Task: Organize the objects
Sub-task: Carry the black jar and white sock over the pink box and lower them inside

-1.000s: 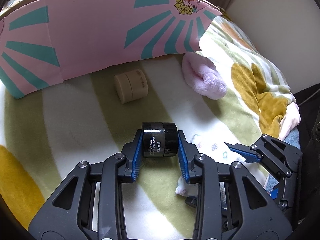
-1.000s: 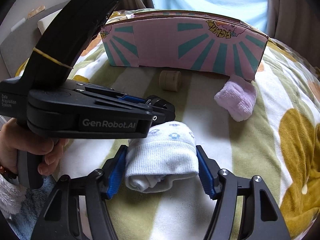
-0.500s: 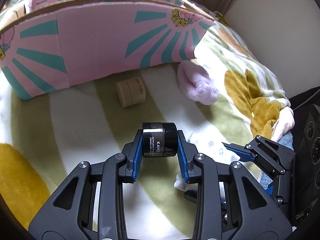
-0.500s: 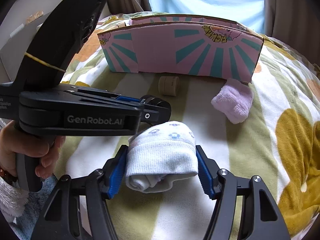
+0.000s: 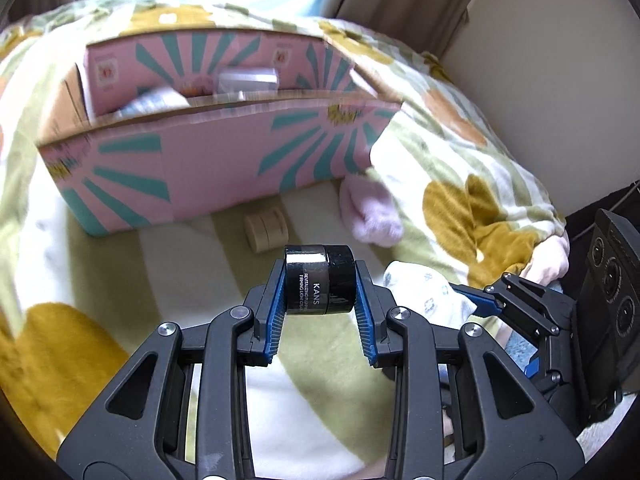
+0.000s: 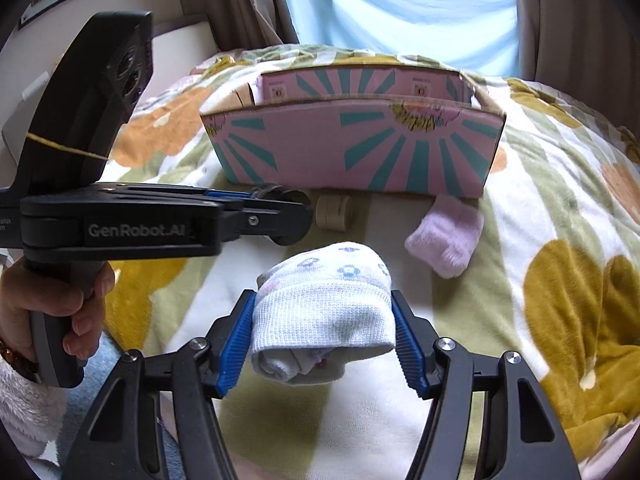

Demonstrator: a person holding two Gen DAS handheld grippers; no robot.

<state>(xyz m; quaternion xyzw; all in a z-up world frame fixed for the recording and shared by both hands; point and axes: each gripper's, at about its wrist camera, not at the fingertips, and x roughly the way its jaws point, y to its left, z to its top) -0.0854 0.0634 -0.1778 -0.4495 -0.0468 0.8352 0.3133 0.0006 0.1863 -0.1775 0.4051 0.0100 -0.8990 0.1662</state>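
The black jar (image 5: 320,280), lying on its side with a white "KANS" label, is clamped between the blue pads of the left gripper (image 5: 320,292), whose fingers (image 5: 276,304) press on its two ends; it hangs above the flowered blanket (image 5: 100,272). In the right wrist view only the jar's dark rim shows past the side of that gripper, which a person's hand (image 6: 52,300) grips by the handle. The right gripper (image 6: 324,320) has its fingers (image 6: 236,336) squeezed onto a rolled white sock (image 6: 324,312) with small blue and purple flowers, held clear of the blanket.

Beyond both, on the blanket, a small tan jar (image 6: 334,212) lies on its side just in front of the pink cardboard box (image 6: 360,156) with teal rays. A folded lilac sock (image 6: 448,236) lies near the box's right front corner, apart from the tan jar. The box is open at the top; in the left wrist view something pale and something silvery sit inside it, but blur keeps me from telling what they are. Behind the bed hang curtains (image 6: 400,4).
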